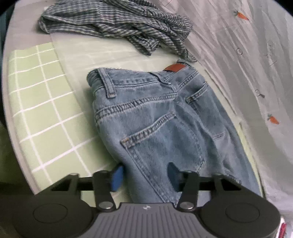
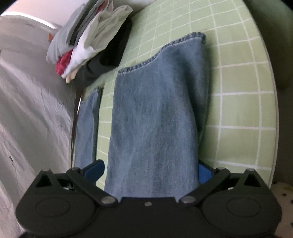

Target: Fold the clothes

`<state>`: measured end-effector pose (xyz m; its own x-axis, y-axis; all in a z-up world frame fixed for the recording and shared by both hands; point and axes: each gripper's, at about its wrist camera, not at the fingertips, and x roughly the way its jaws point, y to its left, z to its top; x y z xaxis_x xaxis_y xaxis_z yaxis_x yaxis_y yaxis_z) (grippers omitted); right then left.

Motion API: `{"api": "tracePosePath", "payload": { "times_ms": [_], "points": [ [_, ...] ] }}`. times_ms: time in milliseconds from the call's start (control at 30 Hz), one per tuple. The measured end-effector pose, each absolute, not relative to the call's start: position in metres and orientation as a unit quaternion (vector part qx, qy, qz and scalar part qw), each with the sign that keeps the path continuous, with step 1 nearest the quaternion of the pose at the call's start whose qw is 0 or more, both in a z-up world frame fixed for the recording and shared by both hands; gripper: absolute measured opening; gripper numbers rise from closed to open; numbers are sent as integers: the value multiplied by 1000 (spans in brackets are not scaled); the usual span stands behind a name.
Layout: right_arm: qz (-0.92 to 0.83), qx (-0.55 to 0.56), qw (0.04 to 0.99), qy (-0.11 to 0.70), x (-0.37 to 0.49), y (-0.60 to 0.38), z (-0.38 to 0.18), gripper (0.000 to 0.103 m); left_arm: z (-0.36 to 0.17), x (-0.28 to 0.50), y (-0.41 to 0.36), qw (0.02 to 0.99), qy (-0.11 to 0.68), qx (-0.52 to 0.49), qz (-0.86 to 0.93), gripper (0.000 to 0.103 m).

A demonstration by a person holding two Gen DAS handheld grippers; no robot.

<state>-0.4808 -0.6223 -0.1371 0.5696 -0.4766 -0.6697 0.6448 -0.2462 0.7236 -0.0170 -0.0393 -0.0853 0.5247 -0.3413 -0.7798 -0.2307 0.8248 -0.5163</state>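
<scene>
Jeans (image 1: 157, 117) lie flat on the green checked bed (image 1: 42, 102), long axis running from left tool (image 1: 144, 175) at the waist end to right tool (image 2: 148, 170) over the legs. Left tool partly closed astride denim, grip unclear; right tool spread wide, denim between. One jeans, one striped shirt (image 1: 117, 27), one folded stack (image 2: 87, 40).

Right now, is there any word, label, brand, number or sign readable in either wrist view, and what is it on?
No readable text in either view.
Brown patch on the jeans waistband: too blurred to read any brand.
White shirt: embroidered carrots only, no letters.
Small mark on the left gripper's body: a logo shape, no letters.
Stack of folded clothes in the right wrist view: no print legible.
</scene>
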Motion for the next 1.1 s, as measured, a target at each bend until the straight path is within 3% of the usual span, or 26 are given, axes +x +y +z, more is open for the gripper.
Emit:
{"api": "tracePosePath", "payload": {
  "times_ms": [33,100,600,700,900,967,1100],
  "points": [
    [-461,642,610,63,-480,-621,-137,103,-86,-15,-37,822,483,-298,-39,29],
    [-463,645,606,57,-480,-619,-137,103,-86,-13,-35,824,480,-298,-47,21],
    [-484,623,610,70,-476,-618,-134,100,-84,-4,-26,824,485,-287,-54,27],
    [-489,618,612,72,-478,-623,-133,95,-77,-9,-22,839,467,-277,-26,42],
    [-495,613,613,63,-490,-628,-138,74,-83,2,-18,830,467,-304,-22,43],
    [-492,618,611,55,-493,-628,-141,59,-85,5,-21,826,473,-305,-17,45],
    [-488,615,617,48,-495,-622,-146,51,-86,17,-29,822,488,-292,-19,46]
  ]
}}
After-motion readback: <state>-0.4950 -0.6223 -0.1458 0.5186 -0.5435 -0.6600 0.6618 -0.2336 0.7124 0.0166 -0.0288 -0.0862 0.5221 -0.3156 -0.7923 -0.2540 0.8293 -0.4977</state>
